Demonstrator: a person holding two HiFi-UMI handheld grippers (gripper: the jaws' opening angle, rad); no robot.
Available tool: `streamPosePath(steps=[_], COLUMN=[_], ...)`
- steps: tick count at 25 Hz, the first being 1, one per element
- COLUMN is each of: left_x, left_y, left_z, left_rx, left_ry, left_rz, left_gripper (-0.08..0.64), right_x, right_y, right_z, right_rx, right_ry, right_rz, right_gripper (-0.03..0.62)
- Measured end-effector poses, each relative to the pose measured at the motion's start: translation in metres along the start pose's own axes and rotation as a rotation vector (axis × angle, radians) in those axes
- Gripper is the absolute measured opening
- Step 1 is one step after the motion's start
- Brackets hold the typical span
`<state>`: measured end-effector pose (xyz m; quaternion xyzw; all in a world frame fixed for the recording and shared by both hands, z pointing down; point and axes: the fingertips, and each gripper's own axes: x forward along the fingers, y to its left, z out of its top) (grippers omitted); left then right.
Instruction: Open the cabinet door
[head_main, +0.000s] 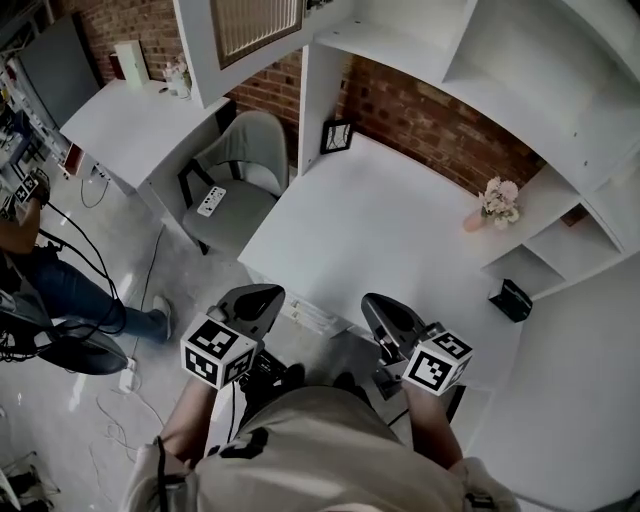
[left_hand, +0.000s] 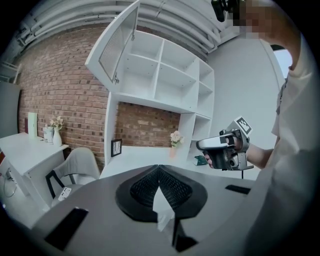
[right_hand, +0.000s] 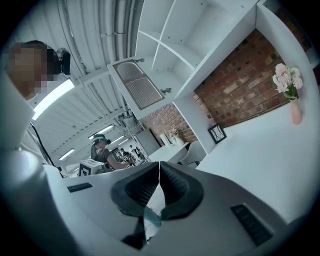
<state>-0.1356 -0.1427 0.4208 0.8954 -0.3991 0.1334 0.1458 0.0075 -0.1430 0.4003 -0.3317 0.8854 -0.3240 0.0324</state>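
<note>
Flower vase (head_main: 495, 205) is sitting ahead-right of the right gripper (head_main: 378, 305), grey chair (head_main: 243, 165) is parking beyond the left gripper (head_main: 262, 295).

Office (white desk (head_main: 380, 230), brick wall (head_main: 440, 120))

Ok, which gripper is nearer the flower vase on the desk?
Right. The right gripper is at the near edge of the desk, down-left of the vase; the left gripper sits farther left.

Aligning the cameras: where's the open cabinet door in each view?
Head view: cabinet door, top edge, left of centre.
Left gripper view: cabinet door, upper left.
Right gripper view: cabinet door, upper centre-left.
Shared landmark: picture frame on the desk, by the brick wall.
</note>
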Motion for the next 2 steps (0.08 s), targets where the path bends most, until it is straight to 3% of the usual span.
streamPosePath(steps=[2], left_x=[-0.0093], left_y=[0.0139], left_z=[-0.002], left_rx=[0.0], left_ry=[-0.01], left_rz=[0.001], left_gripper=[0.015], right_x=[0.0117], right_y=[0.008], right_z=[-0.007], right_rx=[-0.003], right_ry=[0.004], right_rz=[-0.007], right_gripper=[0.029])
